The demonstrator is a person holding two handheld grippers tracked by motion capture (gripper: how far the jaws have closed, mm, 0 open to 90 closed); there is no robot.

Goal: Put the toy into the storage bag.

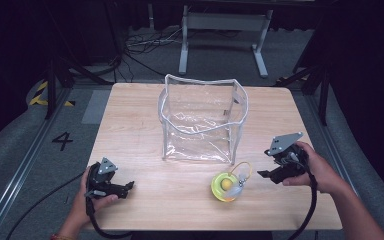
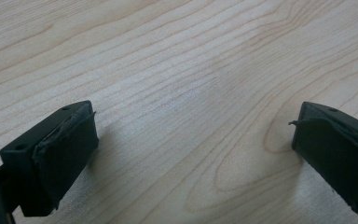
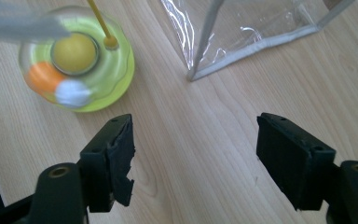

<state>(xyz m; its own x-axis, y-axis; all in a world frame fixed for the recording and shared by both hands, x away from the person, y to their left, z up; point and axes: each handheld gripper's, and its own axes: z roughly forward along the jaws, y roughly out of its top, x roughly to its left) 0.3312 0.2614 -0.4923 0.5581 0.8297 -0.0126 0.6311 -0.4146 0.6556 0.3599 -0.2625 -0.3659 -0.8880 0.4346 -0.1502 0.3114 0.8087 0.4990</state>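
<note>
Nearest the high view's camera, both forearms come in from the bottom edge, each hand carrying its tongs above the wooden surface (image 1: 145,135). Between them, but far closer to the right tongs (image 1: 266,173), lies the round yellow-green toy (image 1: 226,186) with its thin yellow loop; the left tongs (image 1: 129,186) sit well apart from it at the surface's near left. From the right tongs the toy lies ahead and off to the left, beside the near corner of the clear plastic bag (image 1: 200,120) (which stands upright and open-topped just behind the toy). Both pairs of tongs stand open with nothing between them. I judge the right hand the one to take the toy, with bare wood on every side of it but the bag's; the near edge is not far.
</note>
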